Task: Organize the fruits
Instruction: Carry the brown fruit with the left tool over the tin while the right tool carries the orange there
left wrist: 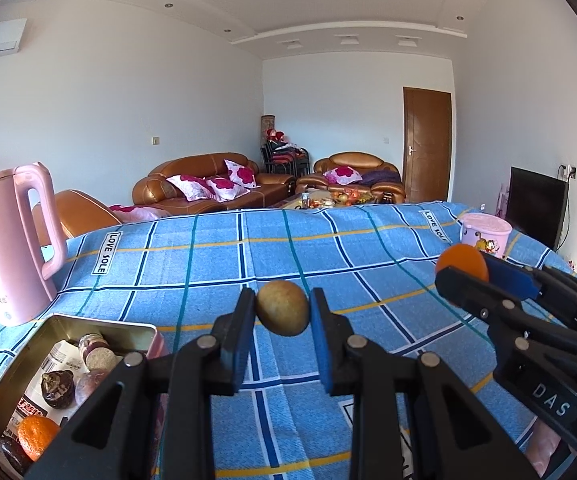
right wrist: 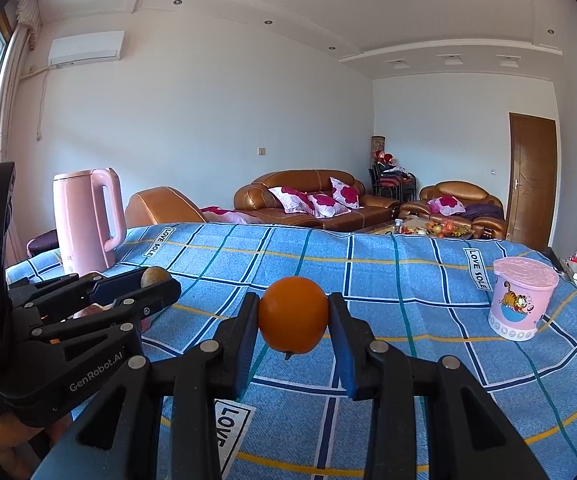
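Note:
My left gripper (left wrist: 283, 307) is shut on a small brownish-green fruit (left wrist: 283, 307), held above the blue checked tablecloth (left wrist: 216, 264). In the right wrist view the same fruit (right wrist: 155, 276) shows at the tips of that gripper (right wrist: 156, 280). My right gripper (right wrist: 293, 314) is shut on an orange (right wrist: 293, 314), also lifted off the cloth. The left wrist view shows it at the right, the orange (left wrist: 462, 263) pinched between blue pads. A metal tin (left wrist: 100, 322) at lower left holds another orange (left wrist: 36, 436), a dark round fruit (left wrist: 58, 388) and packets.
A pink kettle (left wrist: 12, 240) stands at the table's left, beyond the tin. A pink lidded cartoon cup (right wrist: 522, 298) stands at the far right of the table. Brown sofas with pink cushions (left wrist: 212, 188) are behind the table.

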Demonstrator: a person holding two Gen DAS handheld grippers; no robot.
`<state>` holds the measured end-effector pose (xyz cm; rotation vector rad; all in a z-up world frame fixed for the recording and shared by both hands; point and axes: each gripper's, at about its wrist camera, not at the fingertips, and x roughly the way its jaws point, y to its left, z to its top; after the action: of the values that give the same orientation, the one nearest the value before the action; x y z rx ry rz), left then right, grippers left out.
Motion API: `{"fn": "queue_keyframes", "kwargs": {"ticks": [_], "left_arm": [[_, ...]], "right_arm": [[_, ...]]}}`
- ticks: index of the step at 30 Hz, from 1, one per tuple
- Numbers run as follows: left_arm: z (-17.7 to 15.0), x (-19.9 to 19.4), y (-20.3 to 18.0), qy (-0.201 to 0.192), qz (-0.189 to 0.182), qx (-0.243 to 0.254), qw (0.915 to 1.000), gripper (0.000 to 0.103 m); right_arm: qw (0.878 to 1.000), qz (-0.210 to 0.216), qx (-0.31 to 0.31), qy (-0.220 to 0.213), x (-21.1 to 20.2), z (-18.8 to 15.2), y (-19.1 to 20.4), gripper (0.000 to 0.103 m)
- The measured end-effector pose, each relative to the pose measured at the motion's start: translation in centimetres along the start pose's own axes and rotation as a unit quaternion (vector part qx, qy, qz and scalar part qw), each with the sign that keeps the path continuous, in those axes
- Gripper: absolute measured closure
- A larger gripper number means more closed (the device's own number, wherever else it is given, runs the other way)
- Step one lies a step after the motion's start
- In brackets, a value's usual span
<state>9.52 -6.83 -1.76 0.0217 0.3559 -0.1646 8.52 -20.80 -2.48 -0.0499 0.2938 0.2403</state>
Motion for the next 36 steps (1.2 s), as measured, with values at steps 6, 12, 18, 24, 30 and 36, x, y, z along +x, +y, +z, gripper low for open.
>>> {"fn": "queue_keyframes", "kwargs": {"ticks": [6, 12, 18, 24, 30, 36], "left_arm": [[-0.3, -0.7, 0.6, -0.001, 0.000, -0.006, 1.0000, 0.074], [-0.6, -1.5, 1.5, -0.002, 0.004, -0.008, 1.0000, 0.074], [-1.0, -2.5, 2.2, -0.003, 0.010, -0.010, 0.9999, 0.074], [-1.4, -3.7, 3.5, -0.003, 0.029, -0.008, 0.9995, 0.074], [-1.7, -4.8, 5.1, 0.000, 0.047, -0.012, 0.9988, 0.074], [-1.9, -5.9, 6.7, 0.000, 0.062, -0.017, 0.9979, 0.074]], "right_arm": [[1.000, 0.006, 0.002, 0.005, 0.1, 0.0, 0.4, 0.066], [1.000, 0.014, -0.008, 0.007, 0.2, 0.0, 1.9, 0.066], [1.000, 0.026, -0.011, 0.012, 0.4, -0.1, 3.1, 0.066], [0.999, 0.042, -0.016, 0.013, 0.6, 0.2, 4.8, 0.066], [0.998, 0.062, -0.025, 0.012, 0.7, 0.7, 6.8, 0.066], [0.996, 0.083, -0.032, 0.013, 0.9, 1.1, 8.7, 0.066]]}}
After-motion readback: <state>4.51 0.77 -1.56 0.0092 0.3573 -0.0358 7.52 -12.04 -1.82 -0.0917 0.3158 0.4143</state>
